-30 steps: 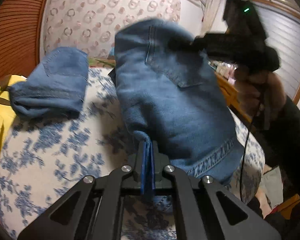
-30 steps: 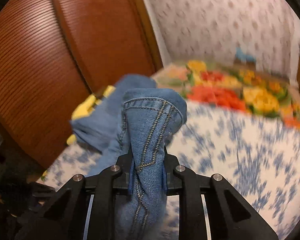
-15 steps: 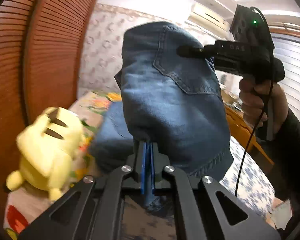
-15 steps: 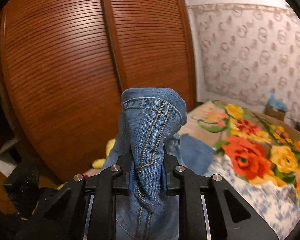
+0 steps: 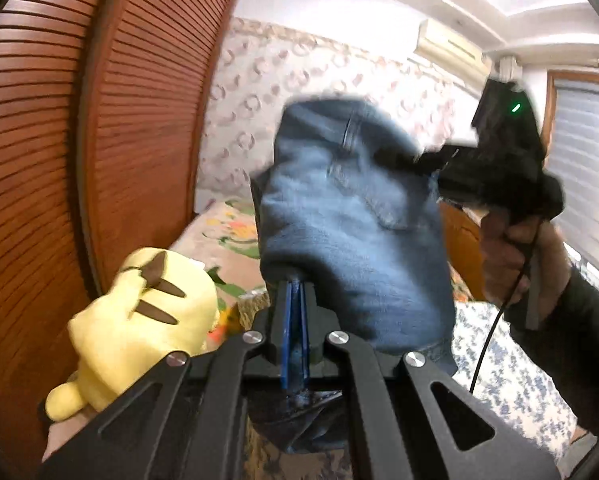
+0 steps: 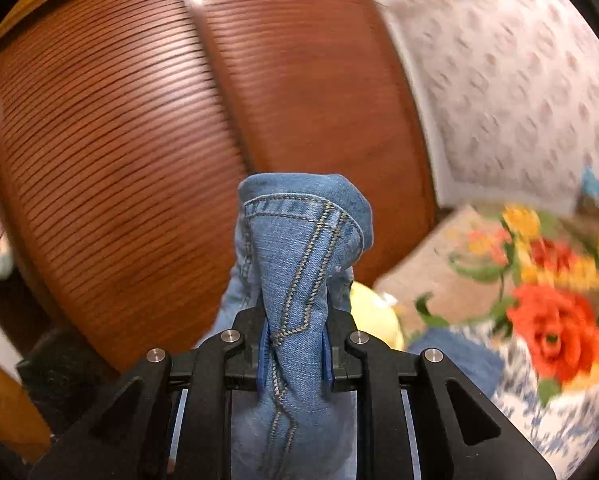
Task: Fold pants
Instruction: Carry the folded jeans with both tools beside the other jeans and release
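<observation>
The blue denim pants hang in the air, held up between both grippers. My left gripper is shut on a thin edge of the denim. In the left wrist view the right gripper's black body grips the pants' upper right edge, near a back pocket. In the right wrist view my right gripper is shut on a bunched seam of the pants, which stick up between the fingers.
A yellow plush toy lies at lower left. Slatted wooden wardrobe doors stand at left. The bed has a blue-flowered sheet and a bright floral blanket. More blue denim lies on the bed.
Both grippers have lifted the pants off the bed and swung toward the wardrobe. The plush toy has come into the left view. Both grips stay shut on the denim.
</observation>
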Action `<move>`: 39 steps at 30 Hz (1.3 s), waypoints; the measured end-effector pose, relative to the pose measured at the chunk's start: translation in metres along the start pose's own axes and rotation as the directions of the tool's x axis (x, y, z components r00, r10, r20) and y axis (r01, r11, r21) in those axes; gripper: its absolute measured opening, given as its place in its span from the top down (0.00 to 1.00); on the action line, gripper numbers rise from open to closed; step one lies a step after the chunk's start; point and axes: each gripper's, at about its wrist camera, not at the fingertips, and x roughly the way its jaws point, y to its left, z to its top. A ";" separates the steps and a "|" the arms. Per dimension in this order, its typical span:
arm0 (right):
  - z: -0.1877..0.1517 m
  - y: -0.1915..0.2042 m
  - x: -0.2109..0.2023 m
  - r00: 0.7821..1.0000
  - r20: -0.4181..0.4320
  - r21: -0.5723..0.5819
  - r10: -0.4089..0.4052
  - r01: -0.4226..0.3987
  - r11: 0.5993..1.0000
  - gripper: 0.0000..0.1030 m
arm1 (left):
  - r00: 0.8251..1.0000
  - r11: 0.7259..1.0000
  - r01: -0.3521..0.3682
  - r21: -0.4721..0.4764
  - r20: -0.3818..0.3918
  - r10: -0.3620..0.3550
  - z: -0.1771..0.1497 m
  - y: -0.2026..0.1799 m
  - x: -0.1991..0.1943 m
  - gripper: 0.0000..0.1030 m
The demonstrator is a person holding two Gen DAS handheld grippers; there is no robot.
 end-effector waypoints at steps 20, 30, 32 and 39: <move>-0.050 -0.126 0.013 0.904 -0.072 -0.130 -0.422 0.411 0.902 0.67 | 0.975 0.998 -0.047 0.038 -0.214 0.054 -0.036 -0.022 0.096 0.99; -0.083 -0.158 0.045 0.880 -0.190 -0.101 -0.435 0.424 0.900 0.74 | 0.973 0.997 -0.064 0.052 -0.220 0.074 -0.034 -0.027 0.100 0.98; -0.084 -0.149 0.031 0.879 -0.182 -0.100 -0.440 0.429 0.898 0.74 | 0.970 0.995 -0.083 0.051 -0.226 0.093 -0.032 -0.028 0.097 0.97; -0.106 -0.100 -0.048 0.889 -0.120 -0.089 -0.441 0.433 0.897 0.74 | 0.975 0.990 -0.110 0.087 -0.185 0.124 -0.025 -0.047 0.065 0.91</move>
